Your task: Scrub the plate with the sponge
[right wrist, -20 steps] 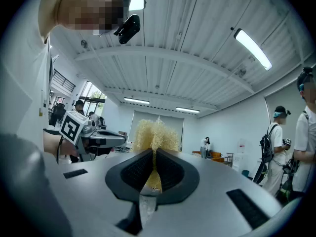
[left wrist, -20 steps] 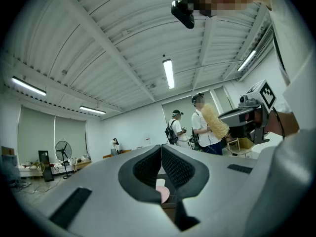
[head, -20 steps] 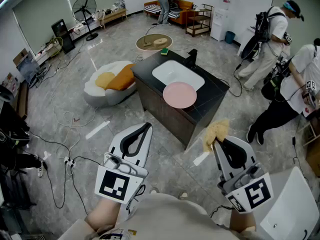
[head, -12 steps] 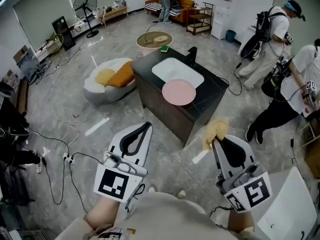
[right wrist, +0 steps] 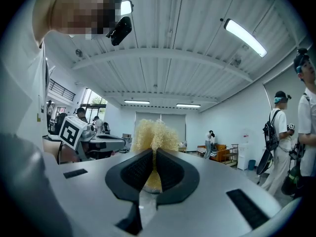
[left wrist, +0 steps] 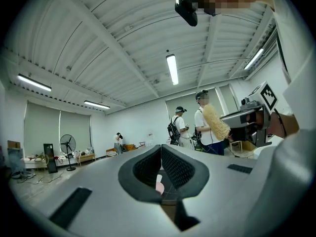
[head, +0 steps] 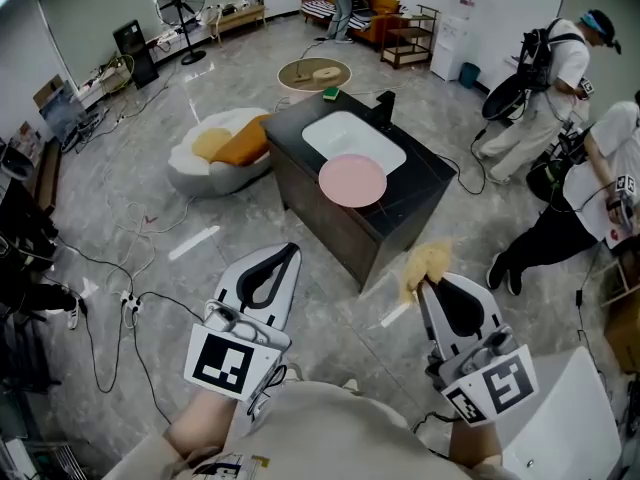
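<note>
With right tongs (head: pixel 427 280) clamped on sponge (head: pixel 425 261), left tongs (head: pixel 288 252) together, empty: close in on plate (head: pixel 352 180), well ahead on bench (head: pixel 425 193); brace rim, scrub circles.

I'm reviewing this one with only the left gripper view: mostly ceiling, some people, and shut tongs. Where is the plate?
Observer: The pink plate lies on a dark counter, overlapping the near edge of a white sink. Neither pair of tongs touches it.
Operator: The yellow fluffy thing on my right, is it held?
Observer: Yes. The right tongs are shut on the yellow sponge, which sticks out past their tips.
Operator: Is anything else on that counter?
Observer: A small green item sits at the far corner, and a black faucet stands behind the sink.
</note>
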Demonstrator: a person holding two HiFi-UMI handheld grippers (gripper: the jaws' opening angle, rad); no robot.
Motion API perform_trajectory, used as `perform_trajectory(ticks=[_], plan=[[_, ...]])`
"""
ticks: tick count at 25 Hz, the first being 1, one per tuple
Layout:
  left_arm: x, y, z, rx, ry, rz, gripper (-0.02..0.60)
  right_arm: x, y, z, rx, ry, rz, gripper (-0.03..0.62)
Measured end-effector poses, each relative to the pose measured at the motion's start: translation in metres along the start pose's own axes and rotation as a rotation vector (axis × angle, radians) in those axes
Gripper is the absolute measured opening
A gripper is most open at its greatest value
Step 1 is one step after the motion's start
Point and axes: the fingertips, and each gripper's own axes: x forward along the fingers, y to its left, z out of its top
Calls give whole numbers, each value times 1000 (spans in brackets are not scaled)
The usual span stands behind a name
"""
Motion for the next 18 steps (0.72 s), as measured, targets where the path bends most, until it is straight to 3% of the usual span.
perform_trajectory(ticks=[9,18], plan=[[6,-25,-3,34,11,101,21,-26,-23,-17,-5,14,69,46],[24,-49,-20,60,64,103,21,-37,-52,-34,2,38,82,46]])
